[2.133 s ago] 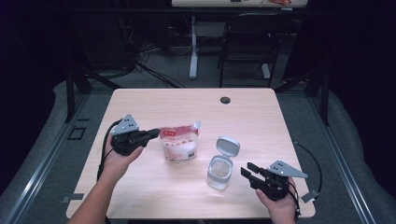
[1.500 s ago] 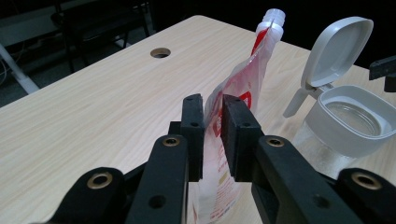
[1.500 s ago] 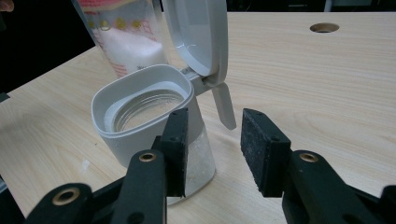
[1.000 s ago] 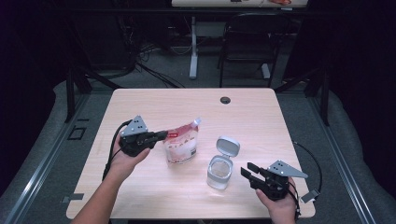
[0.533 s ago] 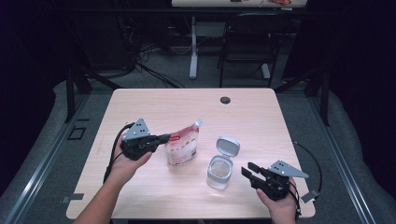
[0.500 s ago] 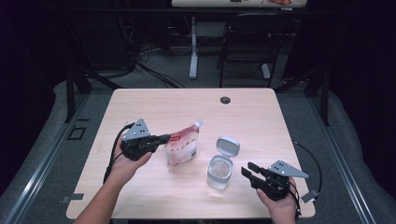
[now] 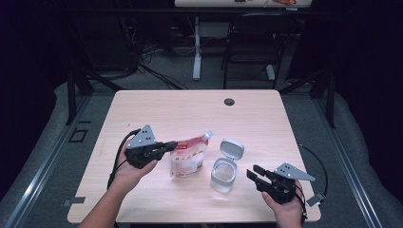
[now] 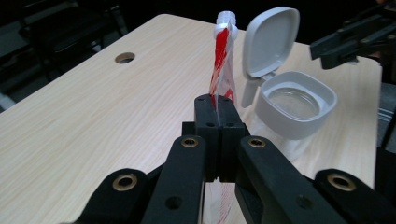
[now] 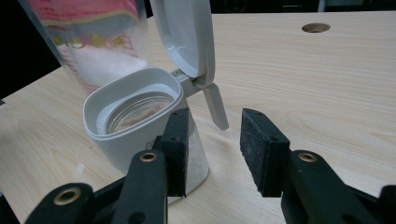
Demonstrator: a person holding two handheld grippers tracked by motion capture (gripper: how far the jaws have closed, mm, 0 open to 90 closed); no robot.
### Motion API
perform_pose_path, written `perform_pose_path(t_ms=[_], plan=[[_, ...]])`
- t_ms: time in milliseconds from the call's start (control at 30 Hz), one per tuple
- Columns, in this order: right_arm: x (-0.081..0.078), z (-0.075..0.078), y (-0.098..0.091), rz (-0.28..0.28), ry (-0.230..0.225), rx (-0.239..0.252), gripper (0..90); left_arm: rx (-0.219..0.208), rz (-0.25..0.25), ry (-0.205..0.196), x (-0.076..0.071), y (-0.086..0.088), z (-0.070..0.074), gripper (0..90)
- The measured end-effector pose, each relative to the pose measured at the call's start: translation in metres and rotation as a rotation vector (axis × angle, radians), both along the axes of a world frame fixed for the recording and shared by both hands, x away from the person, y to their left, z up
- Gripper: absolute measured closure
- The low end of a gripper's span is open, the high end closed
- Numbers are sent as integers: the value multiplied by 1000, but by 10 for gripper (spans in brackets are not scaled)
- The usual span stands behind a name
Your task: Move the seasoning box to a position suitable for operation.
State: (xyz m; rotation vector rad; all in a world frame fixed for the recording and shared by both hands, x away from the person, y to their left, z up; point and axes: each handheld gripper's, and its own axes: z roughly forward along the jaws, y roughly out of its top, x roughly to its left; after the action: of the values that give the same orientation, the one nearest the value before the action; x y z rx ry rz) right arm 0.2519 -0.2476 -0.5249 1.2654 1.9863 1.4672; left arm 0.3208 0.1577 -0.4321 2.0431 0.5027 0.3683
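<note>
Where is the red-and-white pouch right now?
In the high view, the pouch is left of the open jar, pinched by the left hand-held gripper.

The pouch (image 7: 188, 157) is clear plastic printed in red and pink, with white contents and a white spout. The jar (image 7: 224, 175) is clear glass with a pale grey collar and a pale grey flip lid (image 7: 232, 148). The counter (image 7: 190, 111) is light wood grain with a dark round hole (image 7: 229, 101). Both grippers' fingers (image 9: 178, 140) are matte black.
</note>
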Motion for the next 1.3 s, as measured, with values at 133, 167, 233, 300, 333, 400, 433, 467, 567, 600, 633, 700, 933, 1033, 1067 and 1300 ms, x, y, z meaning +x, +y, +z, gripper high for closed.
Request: perform_pose_path(t_ms=[133, 167, 233, 300, 333, 400, 433, 467, 567, 600, 633, 700, 933, 1033, 1067, 1300], plan=[[0, 0, 0, -1, 0, 0, 632, 4, -26, -7, -5, -4, 2, 900], [0, 0, 0, -1, 0, 1, 633, 9, -35, -10, -6, -5, 3, 900], [0, 0, -1, -1, -1, 1, 632, 7, -45, -12, -8, -6, 3, 900], [0, 0, -1, 0, -2, 3, 633, 0, -49, -15, -10, -5, 4, 900], [0, 0, -1, -1, -2, 2, 632, -2, -50, -16, -11, -5, 4, 900], [0, 1, -1, -1, -4, 4, 633, -13, -60, -19, -13, -4, 5, 900], [0, 1, -1, -1, -4, 4, 632, -16, -63, -17, -15, -4, 5, 900], [0, 0, -1, -1, -4, 4, 633, -12, -68, -22, -16, -5, 5, 900], [0, 0, -1, -2, -3, 5, 633, -9, -83, -24, -20, -7, 5, 900], [0, 1, -1, -2, -2, 3, 633, -15, -91, -25, -20, -7, 5, 900], [0, 1, 0, -1, -4, 3, 633, -20, -98, -22, -21, -6, 5, 900], [0, 1, 0, -1, -5, 2, 633, -33, -116, -21, -23, -4, 4, 900], [0, 0, -1, -3, -3, 3, 633, -30, -130, -7, -29, -2, -1, 900], [0, 1, -1, -2, -5, 2, 633, -39, -133, -3, -29, 1, -2, 900], [0, 1, 0, -2, -6, 3, 633, -37, -139, 5, -28, 3, -2, 900], [1, 1, 0, -1, -6, 3, 633, -35, -137, 9, -29, 10, -5, 900]])
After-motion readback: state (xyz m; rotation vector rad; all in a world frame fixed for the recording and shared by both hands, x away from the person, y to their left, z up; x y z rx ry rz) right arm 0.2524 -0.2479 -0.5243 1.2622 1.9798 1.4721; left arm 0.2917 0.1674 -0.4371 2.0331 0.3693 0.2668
